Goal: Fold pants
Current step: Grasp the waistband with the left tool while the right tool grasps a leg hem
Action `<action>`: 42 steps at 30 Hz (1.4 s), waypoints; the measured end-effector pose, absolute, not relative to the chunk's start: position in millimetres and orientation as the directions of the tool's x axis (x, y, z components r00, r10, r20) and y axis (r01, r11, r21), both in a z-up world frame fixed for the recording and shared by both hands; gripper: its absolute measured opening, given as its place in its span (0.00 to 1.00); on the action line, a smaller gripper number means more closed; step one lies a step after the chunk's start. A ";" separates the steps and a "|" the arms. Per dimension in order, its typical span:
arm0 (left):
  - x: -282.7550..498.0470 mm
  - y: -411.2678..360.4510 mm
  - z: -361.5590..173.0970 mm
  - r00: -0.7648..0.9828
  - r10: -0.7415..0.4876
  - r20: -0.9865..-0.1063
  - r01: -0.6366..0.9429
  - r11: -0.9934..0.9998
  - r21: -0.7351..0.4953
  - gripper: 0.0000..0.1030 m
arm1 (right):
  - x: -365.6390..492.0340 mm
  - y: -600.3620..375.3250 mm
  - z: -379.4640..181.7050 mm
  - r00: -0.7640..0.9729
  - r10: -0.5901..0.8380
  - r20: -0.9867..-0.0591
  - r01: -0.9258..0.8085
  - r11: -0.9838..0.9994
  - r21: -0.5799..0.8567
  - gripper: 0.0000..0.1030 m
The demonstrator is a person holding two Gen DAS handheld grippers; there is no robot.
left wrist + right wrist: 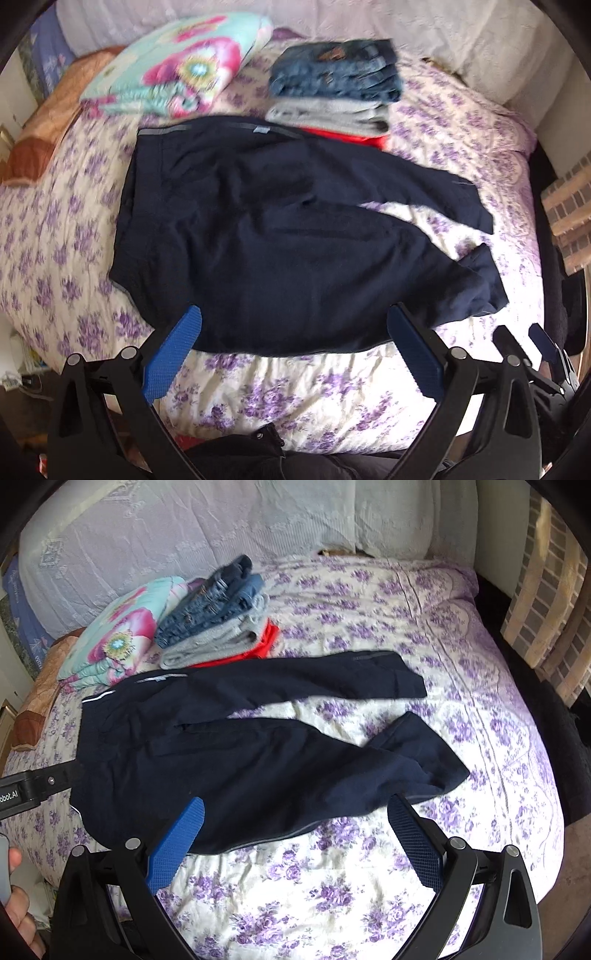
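Honestly both grippers, left gripper (294, 325) and right gripper (295, 814), are hovering fingers-wide over the navy pants (229, 746); they're risking grabbing only one layer.

Black left gripper (293, 334) and right gripper (295, 818) frames, blue textured jaws, silver pivot screws.

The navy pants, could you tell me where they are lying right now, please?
The navy pants lie spread on the floral bedspread, waistband left and legs pointing right in both views, just in front of the folded clothes stack.
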State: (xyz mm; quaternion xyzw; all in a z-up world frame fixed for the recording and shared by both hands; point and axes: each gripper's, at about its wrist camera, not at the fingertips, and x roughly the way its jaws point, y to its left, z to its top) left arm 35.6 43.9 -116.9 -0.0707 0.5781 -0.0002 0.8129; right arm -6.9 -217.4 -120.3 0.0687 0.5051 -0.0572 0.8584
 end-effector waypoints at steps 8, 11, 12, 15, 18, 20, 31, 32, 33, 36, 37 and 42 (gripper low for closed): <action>25.1 172.0 -214.0 0.111 -0.035 -0.993 -0.413 0.907 -0.078 0.96 | -3.9 -232.7 -162.3 0.383 -0.009 -0.924 0.197 0.978 0.072 0.97; 27.0 213.6 -245.5 0.080 -0.047 -0.996 -0.492 0.867 -0.080 0.96 | 0.7 -233.6 -162.2 0.376 0.000 -0.927 0.194 0.978 0.079 0.97; 29.6 224.2 -255.9 0.077 -0.072 -0.994 -0.505 0.857 -0.101 0.96 | 2.6 -233.8 -161.8 0.373 0.004 -0.928 0.192 0.978 0.082 0.97; 39.0 240.7 -281.1 0.068 -0.159 -0.985 -0.522 0.836 -0.170 0.96 | 5.8 -233.1 -161.2 0.370 0.008 -0.929 0.185 0.979 0.082 0.97; 50.0 235.0 -275.9 0.084 -0.112 -0.990 -0.484 0.864 -0.139 0.96 | 6.2 -234.1 -159.8 0.368 0.000 -0.930 0.189 0.979 0.075 0.97; 57.5 228.5 -262.2 0.150 -0.136 -0.979 -0.439 0.878 -0.189 0.93 | 6.0 -236.5 -158.2 0.369 -0.007 -0.929 0.197 0.978 0.070 0.97; 39.1 268.4 -222.0 0.329 -0.197 -0.923 -0.432 0.838 -0.333 0.29 | -0.1 -270.4 -148.9 0.408 -0.034 -0.912 0.230 0.971 0.067 0.97; 36.8 280.0 -221.9 0.340 -0.179 -0.923 -0.454 0.828 -0.328 0.29 | -2.6 -280.6 -149.4 0.416 -0.036 -0.909 0.237 0.969 0.070 0.97; 29.2 289.0 -215.7 0.348 -0.158 -0.924 -0.486 0.812 -0.322 0.29 | -5.9 -293.2 -151.2 0.419 -0.033 -0.908 0.252 0.964 0.082 0.97; 17.8 318.5 -202.5 0.375 -0.110 -0.921 -0.554 0.770 -0.317 0.29 | -16.7 -334.5 -166.8 0.420 0.012 -0.908 0.332 0.929 0.166 0.97; 16.6 323.3 -205.8 0.361 -0.105 -0.927 -0.551 0.777 -0.303 0.29 | -18.7 -345.8 -175.7 0.410 0.009 -0.912 0.365 0.915 0.174 0.97; 14.2 319.3 -229.7 0.254 -0.047 -0.966 -0.545 0.818 -0.183 0.33 | -11.9 -382.2 -237.2 0.348 0.105 -0.932 0.479 0.834 0.273 0.97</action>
